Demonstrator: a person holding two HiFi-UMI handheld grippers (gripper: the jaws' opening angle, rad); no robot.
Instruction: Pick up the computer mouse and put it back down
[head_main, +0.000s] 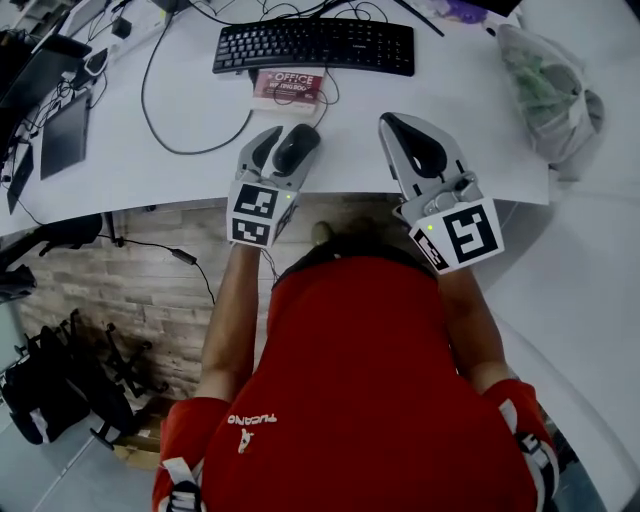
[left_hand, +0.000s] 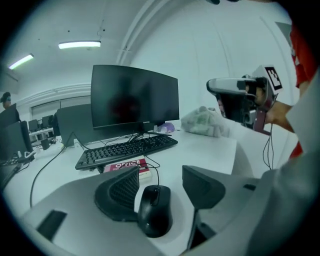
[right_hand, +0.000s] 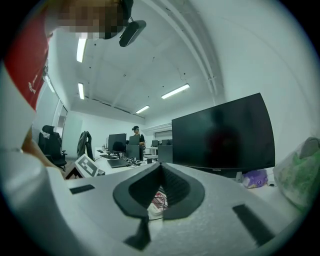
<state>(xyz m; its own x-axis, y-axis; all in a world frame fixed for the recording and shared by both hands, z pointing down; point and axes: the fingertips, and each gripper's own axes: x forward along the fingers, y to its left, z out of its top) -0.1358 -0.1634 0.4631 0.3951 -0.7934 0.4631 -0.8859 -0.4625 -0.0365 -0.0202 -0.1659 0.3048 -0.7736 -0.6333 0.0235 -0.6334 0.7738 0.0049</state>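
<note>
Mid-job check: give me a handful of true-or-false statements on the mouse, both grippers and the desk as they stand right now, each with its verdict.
1. The mouse lies on the desk between the jaws of the left gripper. True.
2. The left gripper is clamped on the mouse. False: its jaws stand apart, and the right-hand jaw is clear of the mouse.
3. The right gripper carries the mouse. False: its jaws are together and hold nothing.
4. A red box lies between the keyboard and the mouse. True.
5. The monitor shows a bright picture. False: its screen is dark.
</note>
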